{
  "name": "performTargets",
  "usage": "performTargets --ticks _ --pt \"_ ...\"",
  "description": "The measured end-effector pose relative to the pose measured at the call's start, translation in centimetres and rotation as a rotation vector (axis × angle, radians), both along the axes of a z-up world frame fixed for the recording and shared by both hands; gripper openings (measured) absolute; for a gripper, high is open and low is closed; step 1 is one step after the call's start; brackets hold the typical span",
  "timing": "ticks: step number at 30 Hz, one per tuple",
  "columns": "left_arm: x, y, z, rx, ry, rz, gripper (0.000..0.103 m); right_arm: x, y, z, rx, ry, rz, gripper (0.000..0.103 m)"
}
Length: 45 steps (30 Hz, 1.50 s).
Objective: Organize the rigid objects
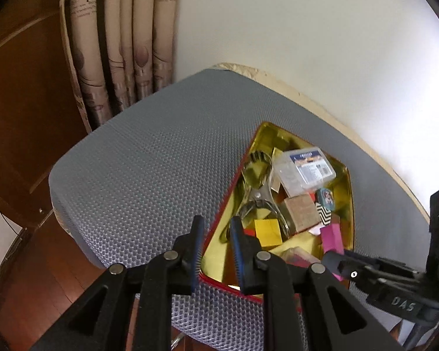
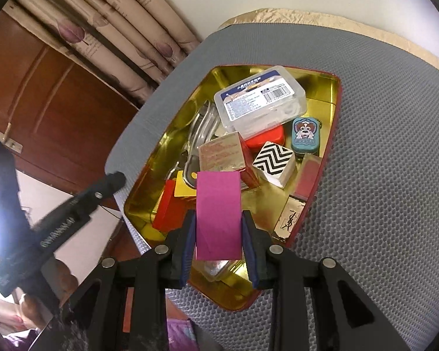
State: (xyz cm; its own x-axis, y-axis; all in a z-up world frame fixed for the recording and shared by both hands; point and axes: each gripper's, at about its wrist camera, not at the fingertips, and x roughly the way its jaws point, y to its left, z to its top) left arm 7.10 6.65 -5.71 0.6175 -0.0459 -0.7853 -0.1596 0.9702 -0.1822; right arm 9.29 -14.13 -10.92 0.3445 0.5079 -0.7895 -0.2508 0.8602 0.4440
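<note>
Magenta box [image 2: 218, 213], gold tin [image 2: 172, 134] with red rim, black-and-white zigzag block [image 2: 273, 159]

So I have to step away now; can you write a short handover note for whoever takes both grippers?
Right gripper: jaws shut on the magenta box, held over the near end of the gold tin.
Left gripper: jaws shut on the tin's near rim.
Tin sits on the grey mat. Already inside: clear case, zigzag box, dog tin, yellow block.
Left: release the magenta box into the tin, then probably let go of the rim.
</note>
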Motion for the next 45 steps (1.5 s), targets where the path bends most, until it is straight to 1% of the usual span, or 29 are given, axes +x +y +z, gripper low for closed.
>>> performTargets --ticks 6,9,12,13,14,15,16,17,18,19,20,22,24,26,29,30,31,33,34,35,36,37,38,41,43,45 --pt "0.2 0.5 -0.3 -0.017 0.020 0.005 0.019 0.2 0.4 -0.6 -0.035 -0.007 -0.013 0.030" --pt "0.2 0.3 -0.4 -0.013 0.025 0.001 0.019 0.3 -0.2 -0.5 -0.020 -0.004 -0.033 0.031" --pt "0.0 0.0 -0.3 -0.005 0.019 -0.002 0.019 -0.5 -1.3 0.5 -0.040 -0.063 -0.063 0.031" --pt "0.0 -0.1 -0.2 -0.001 0.015 -0.002 0.019 -1.0 -2.1 1.1 -0.064 -0.103 -0.089 0.031" --pt "-0.2 -0.1 -0.2 0.003 0.009 -0.001 0.019 -1.3 -2.7 1.4 -0.084 -0.129 -0.117 0.035" --pt "-0.2 -0.2 -0.2 0.003 0.006 0.000 0.019 -1.8 -3.9 1.8 -0.124 -0.174 -0.169 0.041" --pt "-0.4 -0.3 -0.1 -0.001 0.002 0.000 0.019 -2.2 -4.9 2.0 -0.157 -0.206 -0.205 0.045" --pt "-0.5 -0.3 0.0 -0.007 -0.002 -0.001 0.019 -2.8 -6.1 2.1 -0.202 -0.242 -0.251 0.053" --pt "-0.7 -0.4 0.1 -0.013 -0.012 -0.004 0.020 -3.2 -7.4 2.1 -0.241 -0.264 -0.296 0.064" --pt "-0.9 -0.5 0.2 -0.012 -0.018 -0.006 0.022 -3.8 -9.6 1.7 -0.291 -0.284 -0.370 0.069" --pt "-1.1 -0.8 0.3 -0.005 -0.025 -0.008 0.025 -4.1 -11.1 1.4 -0.323 -0.294 -0.421 0.074" --pt "-1.8 -1.5 0.7 0.024 -0.043 -0.013 0.031 -5.1 -15.3 0.4 -0.410 -0.299 -0.538 0.074" --pt "-2.7 -2.4 1.1 0.074 -0.078 -0.016 0.035 -5.4 -18.3 -0.5 -0.466 -0.283 -0.607 0.076" --pt "-3.6 -3.2 1.6 0.121 -0.112 -0.024 0.037 -5.8 -22.0 -1.6 -0.521 -0.247 -0.689 0.079" --pt "-4.6 -4.0 1.7 0.146 -0.138 -0.038 0.038 -6.8 -25.6 -2.2 -0.462 -0.191 -0.771 0.079" --pt "-4.9 -4.3 1.7 0.152 -0.147 -0.043 0.038 -7.4 -25.8 -2.0 -0.434 -0.195 -0.786 0.079" --pt "-5.2 -4.4 1.7 0.153 -0.153 -0.046 0.038 -8.0 -25.3 -1.3 -0.414 -0.225 -0.782 0.079" --pt "-5.6 -4.8 1.5 0.154 -0.170 -0.048 0.038 -9.0 -23.5 0.1 -0.422 -0.288 -0.752 0.079" --pt "-5.8 -4.9 1.4 0.158 -0.178 -0.047 0.038 -9.6 -21.7 1.3 -0.411 -0.340 -0.726 0.079" --pt "-6.0 -5.0 1.4 0.161 -0.185 -0.043 0.038 -10.0 -20.4 2.0 -0.395 -0.373 -0.705 0.082" --pt "-6.3 -5.0 1.4 0.161 -0.194 -0.039 0.038 -10.5 -18.5 3.1 -0.375 -0.420 -0.670 0.088" --pt "-6.4 -5.0 1.5 0.160 -0.208 -0.039 0.038 -10.8 -17.3 3.8 -0.370 -0.448 -0.647 0.092" --pt "-6.8 -4.9 1.7 0.156 -0.226 -0.039 0.038 -11.3 -15.1 4.8 -0.370 -0.495 -0.608 0.095" --pt "-7.9 -4.4 2.3 0.157 -0.283 -0.014 0.038 -12.7 -10.3 6.7 -0.371 -0.588 -0.519 0.099" --pt "-8.4 -4.1 2.7 0.157 -0.311 -0.014 0.039 -13.5 -7.7 7.5 -0.383 -0.622 -0.488 0.100" --pt "-8.6 -3.9 3.0 0.146 -0.323 -0.029 0.040 -14.1 -5.9 8.0 -0.401 -0.636 -0.472 0.100"
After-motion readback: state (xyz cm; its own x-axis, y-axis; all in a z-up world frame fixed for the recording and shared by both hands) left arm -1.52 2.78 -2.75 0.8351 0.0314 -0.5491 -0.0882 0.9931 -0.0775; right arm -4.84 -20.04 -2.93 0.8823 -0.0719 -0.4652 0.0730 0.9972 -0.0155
